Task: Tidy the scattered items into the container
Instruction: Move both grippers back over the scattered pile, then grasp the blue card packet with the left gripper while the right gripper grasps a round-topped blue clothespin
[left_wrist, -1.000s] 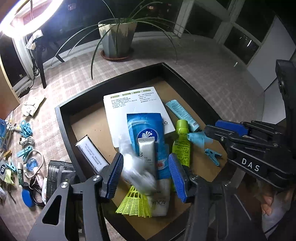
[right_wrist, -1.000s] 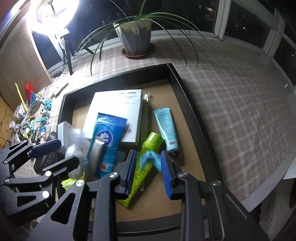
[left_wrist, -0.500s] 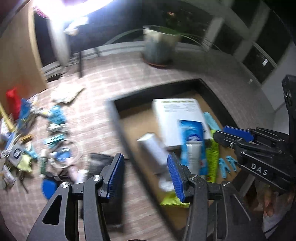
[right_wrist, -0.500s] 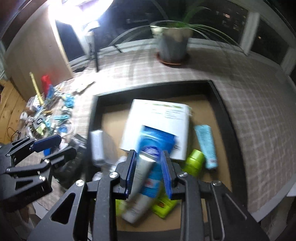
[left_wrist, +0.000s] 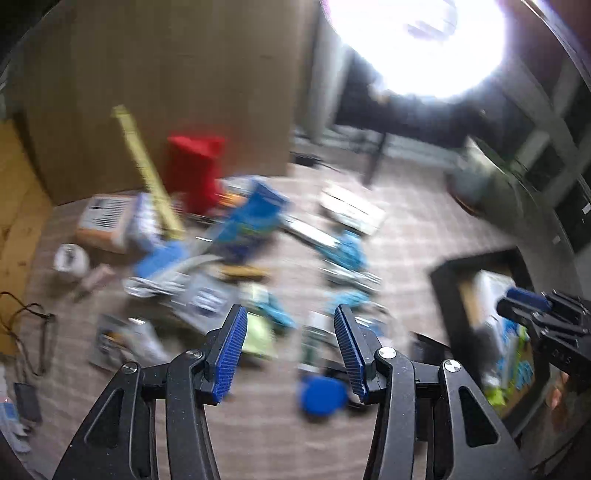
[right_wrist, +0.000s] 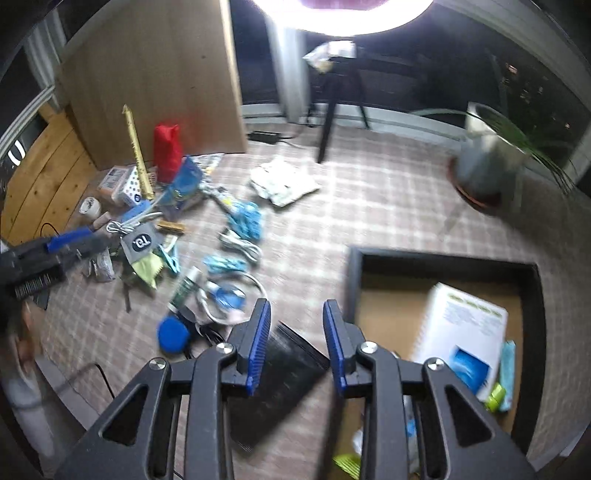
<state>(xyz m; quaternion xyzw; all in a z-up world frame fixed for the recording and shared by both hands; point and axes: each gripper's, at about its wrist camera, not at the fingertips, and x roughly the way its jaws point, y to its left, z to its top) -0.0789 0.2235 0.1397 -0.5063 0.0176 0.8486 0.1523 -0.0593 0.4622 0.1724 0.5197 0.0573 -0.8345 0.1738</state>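
1. Hovering empty and parted, left gripper (left_wrist: 288, 354) above scattered items (left_wrist: 236, 258), piled ahead; blue disc (left_wrist: 323, 397) nearest, just below-right of fingertips; container (left_wrist: 476, 302) far right.
2. Opening, holding nothing, right gripper (right_wrist: 295, 347) over black pouch (right_wrist: 284, 380), long axis diagonal; container (right_wrist: 354, 280) just right.

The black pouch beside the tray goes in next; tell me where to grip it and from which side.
Likely take the black pouch by its far short edge, from above. It lies flat on the mat, with no raised body to pinch; that edge lies clear, while its right side runs close to the tray wall.
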